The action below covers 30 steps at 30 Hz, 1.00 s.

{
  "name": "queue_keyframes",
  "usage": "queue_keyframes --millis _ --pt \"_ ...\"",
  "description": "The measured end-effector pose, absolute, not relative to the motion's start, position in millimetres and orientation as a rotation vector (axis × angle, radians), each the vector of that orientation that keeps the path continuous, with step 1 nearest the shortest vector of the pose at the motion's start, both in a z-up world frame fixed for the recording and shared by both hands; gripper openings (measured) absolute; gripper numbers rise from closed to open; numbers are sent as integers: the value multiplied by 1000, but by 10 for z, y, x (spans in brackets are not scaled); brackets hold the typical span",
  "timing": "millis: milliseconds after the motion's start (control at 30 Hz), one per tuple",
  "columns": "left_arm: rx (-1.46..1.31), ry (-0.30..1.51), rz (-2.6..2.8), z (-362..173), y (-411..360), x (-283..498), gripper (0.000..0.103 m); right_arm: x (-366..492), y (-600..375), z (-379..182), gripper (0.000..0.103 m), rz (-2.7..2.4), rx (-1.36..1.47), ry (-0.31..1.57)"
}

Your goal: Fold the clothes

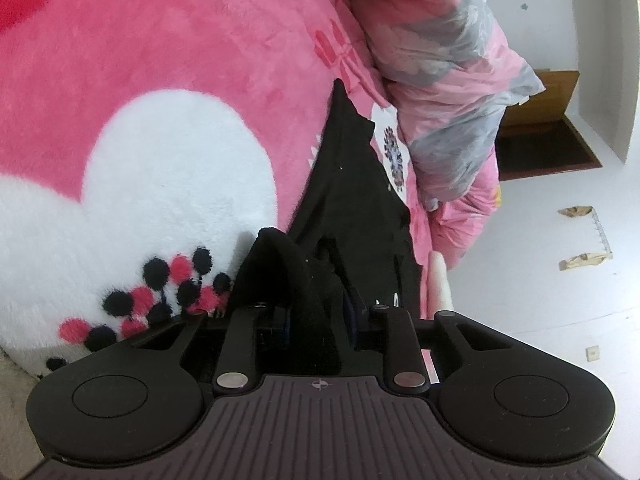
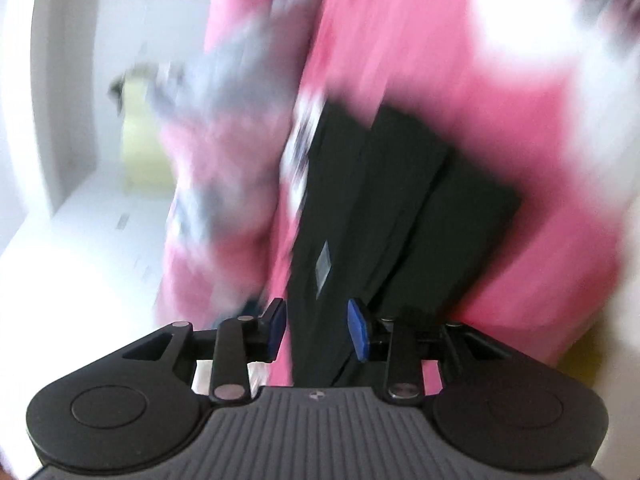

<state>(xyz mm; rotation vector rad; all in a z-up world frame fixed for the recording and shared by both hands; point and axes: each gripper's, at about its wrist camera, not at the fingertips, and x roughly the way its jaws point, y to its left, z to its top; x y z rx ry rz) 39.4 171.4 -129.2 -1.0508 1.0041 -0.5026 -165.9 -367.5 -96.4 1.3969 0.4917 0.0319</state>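
A black garment lies stretched along the pink plush blanket on the bed. My left gripper is shut on a bunched end of this garment, and the cloth hides its pads. In the right wrist view, which is blurred by motion, the black garment runs away from me with a small grey label on it. My right gripper is open, its blue pads either side of the garment's near edge.
A rolled pink and grey floral quilt lies along the bed's far edge beside the garment. A white floor with small scraps of litter lies past the bed. A wooden door stands at the far right.
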Motion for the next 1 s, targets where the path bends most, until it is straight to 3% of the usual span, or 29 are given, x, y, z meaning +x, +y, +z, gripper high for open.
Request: queue_keyframes --millis 167,700,1000 --pt "-1021 1006 -479 -1259 1678 383 23 -1823 -4029 -894 37 -65 1362 473" --pt "-993 1017 -417 -1212 1608 372 22 -1013 -4452 -796 38 91 1144 699" --pt "-979 1029 -393 -1174 1581 378 22 -992 -4559 -836 38 154 1164 670"
